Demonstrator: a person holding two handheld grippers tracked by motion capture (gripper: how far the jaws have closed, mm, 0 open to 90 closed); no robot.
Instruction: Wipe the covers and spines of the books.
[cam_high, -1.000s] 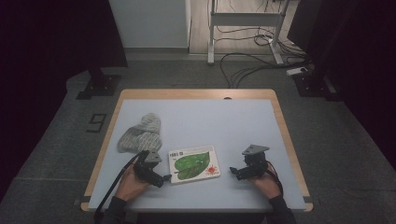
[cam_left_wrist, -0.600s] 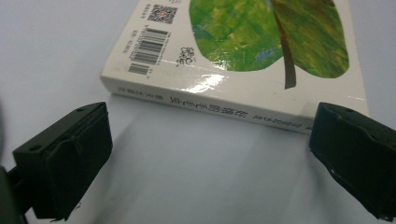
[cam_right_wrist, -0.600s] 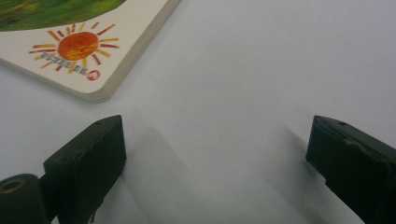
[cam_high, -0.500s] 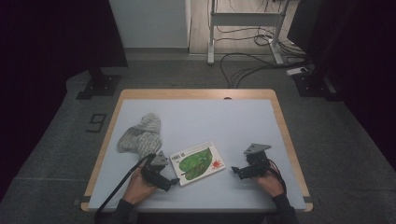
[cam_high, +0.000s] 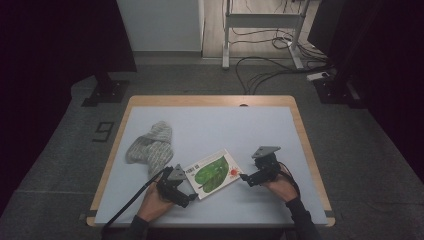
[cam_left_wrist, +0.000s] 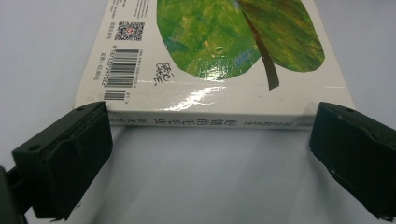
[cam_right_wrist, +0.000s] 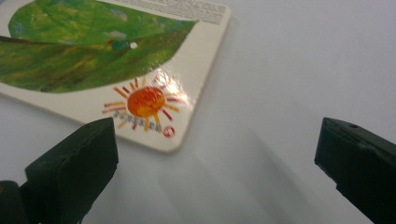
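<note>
Along the book's (cam_left_wrist: 210, 60) spine, left gripper view shows print and barcode.

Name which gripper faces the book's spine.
The left gripper: the book's printed spine lies between its open jaws. The right gripper faces the corner with the orange sun.

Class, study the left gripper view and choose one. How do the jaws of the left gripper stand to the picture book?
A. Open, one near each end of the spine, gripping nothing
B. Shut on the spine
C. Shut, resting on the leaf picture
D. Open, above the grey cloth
A: the left gripper has its jaws wide apart, facing the spine of the book, with bare table between them.
</note>
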